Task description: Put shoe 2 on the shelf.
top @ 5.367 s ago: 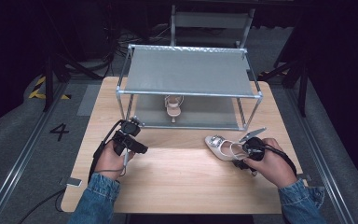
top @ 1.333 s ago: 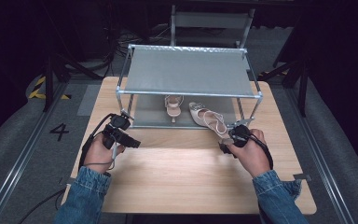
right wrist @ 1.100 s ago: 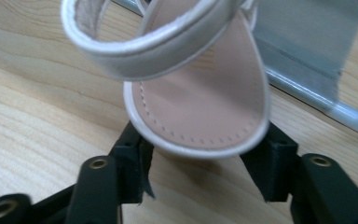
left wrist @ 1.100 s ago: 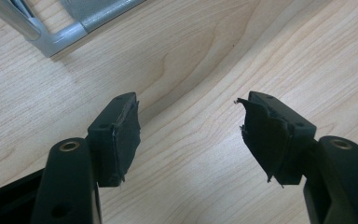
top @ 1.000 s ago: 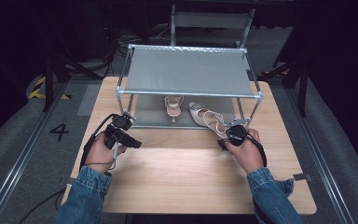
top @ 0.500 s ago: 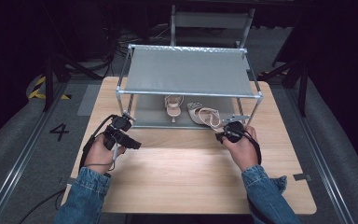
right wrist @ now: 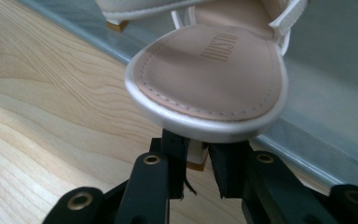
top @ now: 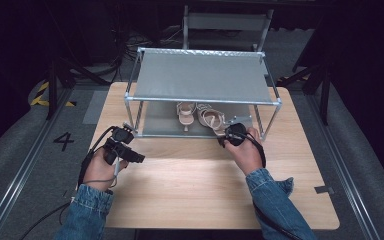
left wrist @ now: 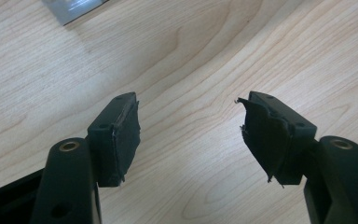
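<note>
— What do I have around me, apart from the job itself?
— A pale wooden table point(top: 190, 195). At its twelve o'clock end stands a metal shoe rack point(top: 202, 100) with a grey top shelf. One cream sandal point(top: 185, 113) lies on the lower shelf, near the middle.
— And off the table?
— A grey chair point(top: 227, 22) at twelve o'clock behind the rack. On the floor, a painted "4" point(top: 63, 141) at nine and yellow-black tape point(top: 42, 95) at ten.

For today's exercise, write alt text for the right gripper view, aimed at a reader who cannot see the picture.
A pale sandal with a tan insole fills the upper frame, its heel clamped between the two black jaws of the right gripper rising from below. The sandal hangs over the front edge of a grey shelf, with the light wooden table to the left.
</note>
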`<state>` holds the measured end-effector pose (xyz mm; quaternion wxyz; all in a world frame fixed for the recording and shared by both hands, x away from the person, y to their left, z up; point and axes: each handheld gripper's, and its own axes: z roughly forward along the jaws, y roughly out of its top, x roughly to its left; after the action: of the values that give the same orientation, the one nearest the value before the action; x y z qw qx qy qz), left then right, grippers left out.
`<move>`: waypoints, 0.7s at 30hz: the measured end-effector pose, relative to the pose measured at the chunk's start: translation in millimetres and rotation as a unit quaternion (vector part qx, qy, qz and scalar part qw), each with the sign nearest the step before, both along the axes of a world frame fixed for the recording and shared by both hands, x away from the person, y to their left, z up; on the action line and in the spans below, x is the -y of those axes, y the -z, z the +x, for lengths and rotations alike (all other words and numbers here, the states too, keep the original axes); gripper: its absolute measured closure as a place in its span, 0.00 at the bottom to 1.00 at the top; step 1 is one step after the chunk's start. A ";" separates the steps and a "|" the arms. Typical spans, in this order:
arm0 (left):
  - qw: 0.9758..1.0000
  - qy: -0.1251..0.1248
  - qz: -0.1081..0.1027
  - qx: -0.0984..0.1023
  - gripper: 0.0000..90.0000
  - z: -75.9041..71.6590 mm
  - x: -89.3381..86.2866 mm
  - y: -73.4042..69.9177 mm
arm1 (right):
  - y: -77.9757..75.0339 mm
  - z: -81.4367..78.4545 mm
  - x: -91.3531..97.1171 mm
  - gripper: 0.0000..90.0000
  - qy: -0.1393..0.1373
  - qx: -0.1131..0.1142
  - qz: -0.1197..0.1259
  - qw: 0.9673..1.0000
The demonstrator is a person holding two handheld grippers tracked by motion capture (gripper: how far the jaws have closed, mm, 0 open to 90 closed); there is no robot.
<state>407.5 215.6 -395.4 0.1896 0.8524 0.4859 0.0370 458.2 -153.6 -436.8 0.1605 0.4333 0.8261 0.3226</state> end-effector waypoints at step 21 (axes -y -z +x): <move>1.000 0.002 -0.005 -0.002 0.40 -1.0 -2.4 -0.5 | 4.6 33.6 -42.1 0.84 -0.021 0.010 0.006 1.000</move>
<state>406.6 217.9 -394.9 0.1932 0.8526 0.4845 0.0328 491.8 -111.4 -441.4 0.1595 0.4134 0.8313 0.3355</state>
